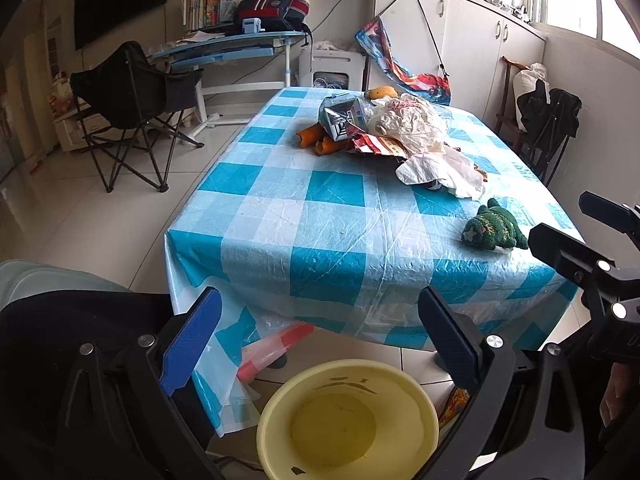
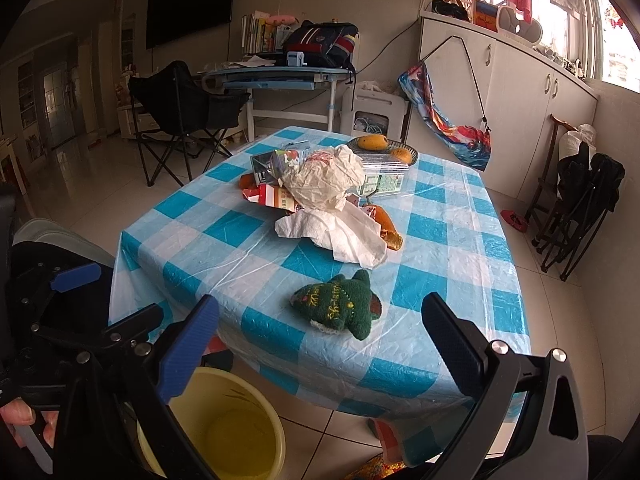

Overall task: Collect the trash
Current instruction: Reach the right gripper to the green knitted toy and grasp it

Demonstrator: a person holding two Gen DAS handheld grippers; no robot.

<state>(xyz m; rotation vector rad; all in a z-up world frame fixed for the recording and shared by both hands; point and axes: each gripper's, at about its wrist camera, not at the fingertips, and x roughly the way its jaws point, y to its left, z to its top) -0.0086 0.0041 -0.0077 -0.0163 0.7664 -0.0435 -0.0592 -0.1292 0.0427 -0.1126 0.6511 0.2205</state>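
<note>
A heap of trash lies on the blue checked table [image 1: 332, 236] [image 2: 240, 268]: crumpled white paper [image 1: 408, 120] [image 2: 324, 180], a white tissue [image 1: 444, 172] [image 2: 344, 232], a red-and-white wrapper [image 1: 380, 146] [image 2: 272, 198], a foil carton [image 1: 340, 120] and orange wrappers [image 1: 316, 138] [image 2: 386, 224]. A yellow bin [image 1: 348, 420] [image 2: 224, 424] stands on the floor below the table's near edge. My left gripper [image 1: 320, 344] is open and empty above the bin. My right gripper [image 2: 320, 352] is open and empty, short of the near edge.
A green plush toy [image 1: 494, 228] [image 2: 340, 306] lies near the table's front. A dish with mangoes [image 2: 384, 146] sits at the far end. A black folding chair [image 1: 136, 100] and a desk [image 1: 232, 48] stand beyond; another folded chair [image 2: 576, 204] is at the right.
</note>
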